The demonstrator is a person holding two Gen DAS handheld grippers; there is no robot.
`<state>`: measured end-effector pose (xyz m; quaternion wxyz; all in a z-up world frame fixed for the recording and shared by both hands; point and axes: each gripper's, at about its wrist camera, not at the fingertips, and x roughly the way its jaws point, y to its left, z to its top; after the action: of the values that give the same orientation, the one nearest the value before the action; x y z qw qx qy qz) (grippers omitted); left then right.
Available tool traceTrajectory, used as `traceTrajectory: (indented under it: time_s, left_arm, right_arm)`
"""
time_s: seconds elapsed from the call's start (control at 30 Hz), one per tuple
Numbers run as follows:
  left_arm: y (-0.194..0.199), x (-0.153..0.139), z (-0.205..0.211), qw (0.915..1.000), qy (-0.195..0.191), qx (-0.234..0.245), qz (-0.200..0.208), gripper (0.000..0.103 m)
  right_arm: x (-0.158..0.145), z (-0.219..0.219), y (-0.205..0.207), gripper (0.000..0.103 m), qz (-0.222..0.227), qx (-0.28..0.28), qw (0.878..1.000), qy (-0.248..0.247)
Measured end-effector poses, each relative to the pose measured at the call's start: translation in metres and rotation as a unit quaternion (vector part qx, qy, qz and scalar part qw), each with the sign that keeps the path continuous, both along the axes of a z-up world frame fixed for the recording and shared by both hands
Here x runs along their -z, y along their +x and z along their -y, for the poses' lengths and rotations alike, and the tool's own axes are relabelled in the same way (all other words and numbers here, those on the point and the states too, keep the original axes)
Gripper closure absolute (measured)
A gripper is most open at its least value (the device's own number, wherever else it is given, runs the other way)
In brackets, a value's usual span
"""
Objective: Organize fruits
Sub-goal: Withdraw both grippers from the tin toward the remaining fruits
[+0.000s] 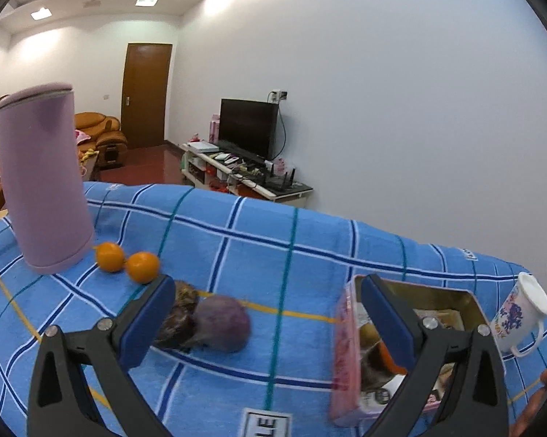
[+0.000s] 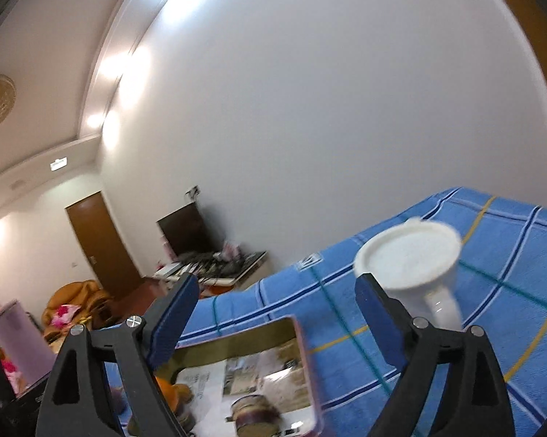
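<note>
Fruit is lying loose on the blue checked table [image 1: 291, 240]: a purple fruit [image 1: 222, 322] and a dark scaly one [image 1: 178, 313] touching it sit between my left tool's [image 1: 269, 313] fingers, which are standing wide and gripping nothing. Two oranges [image 1: 127, 260] are resting at ten o'clock from them, beside the lilac flask [image 1: 43, 178]. The pink tin [image 1: 340, 349], at three o'clock, is already holding an orange and some dark fruit. My right tool [image 2: 277, 309] is hanging released above the tin with nothing between its fingers. I am judging the purple fruit next: I am aiming to centre the left fingers on it alone, clear of its scaly neighbour, and to close gently, since it looks round and likely to roll. The mug [image 1: 521, 313] beyond the tin is worth avoiding.
</note>
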<state>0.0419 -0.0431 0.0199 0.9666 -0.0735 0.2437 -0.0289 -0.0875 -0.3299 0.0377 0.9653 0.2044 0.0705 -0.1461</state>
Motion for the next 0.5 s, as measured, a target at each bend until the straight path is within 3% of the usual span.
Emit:
traceTrajectory:
  time_s: [0.2, 0.37, 0.5]
  left_arm:
    - [-0.004, 0.005, -0.009, 0.9997, 0.016, -0.016, 0.002, 0.0]
    - [-0.004, 0.012, 0.001, 0.997, 0.072, -0.028, 0.004, 0.0]
    - [0.003, 0.021, 0.027, 0.9889, 0.146, -0.024, -0.004, 0.0]
  right_arm:
    - [0.0, -0.003, -0.001, 0.014, -0.004, 0.005, 1.0, -0.002]
    - [0.006, -0.023, 0.014, 0.014, -0.05, -0.045, 0.997, -0.027]
    - [0.004, -0.029, 0.013, 0.014, -0.051, -0.038, 0.997, -0.043]
